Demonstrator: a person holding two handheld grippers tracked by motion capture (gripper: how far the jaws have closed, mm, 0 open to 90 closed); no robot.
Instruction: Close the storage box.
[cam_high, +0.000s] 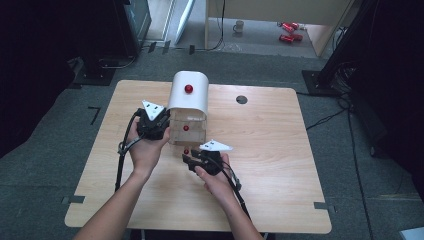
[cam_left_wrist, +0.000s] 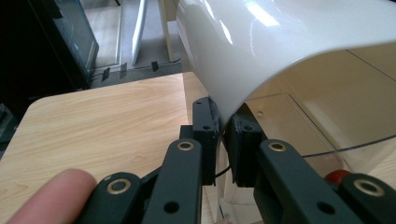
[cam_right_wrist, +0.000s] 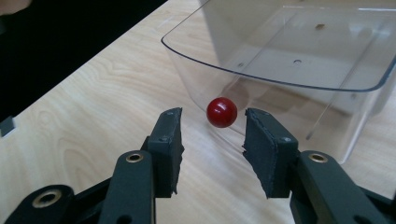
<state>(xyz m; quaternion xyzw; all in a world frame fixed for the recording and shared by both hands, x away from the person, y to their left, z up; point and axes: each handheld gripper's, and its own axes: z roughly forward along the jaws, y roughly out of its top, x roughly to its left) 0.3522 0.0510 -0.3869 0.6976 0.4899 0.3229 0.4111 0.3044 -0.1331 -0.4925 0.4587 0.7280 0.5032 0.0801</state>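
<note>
Left hand-held gripper (cam_high: 161, 121) sits at the left side of the box, jaws clamped on the edge of the white curved lid (cam_high: 189, 93). In the left gripper view the pads (cam_left_wrist: 205, 123) pinch the lid's lower rim (cam_left_wrist: 261, 51) with only the thin wall between them, so the grip is fully closed on the lid. A fingertip (cam_left_wrist: 51, 196) shows at the bottom left of that view, beside the gripper body.

The lid is raised and arches over the clear plastic drawer (cam_high: 187, 129), which sticks out from under it toward the person. A red knob (cam_high: 188, 89) sits on top of the lid, just beyond the left gripper.

Right hand-held gripper (cam_high: 189, 159) is low over the tabletop (cam_high: 270, 150), just in front of the drawer's near face, pointing at it. Its jaws are partly open with nothing held. In the right gripper view the drawer's red knob (cam_right_wrist: 222, 112) sits just ahead of the two pads (cam_right_wrist: 169, 140), centred on the gap but not between them, with no contact. In the high view the same knob (cam_high: 186, 151) lies right at the jaw tips.

The clear drawer (cam_right_wrist: 299, 60) stands directly beyond that knob, resting on the tabletop (cam_right_wrist: 93, 121), with its open top rim above jaw level. A second red spot (cam_high: 186, 128) shows through the clear plastic further in; cannot tell what it is.

The two grippers are near each other, the left one further from the person than the right.
</note>
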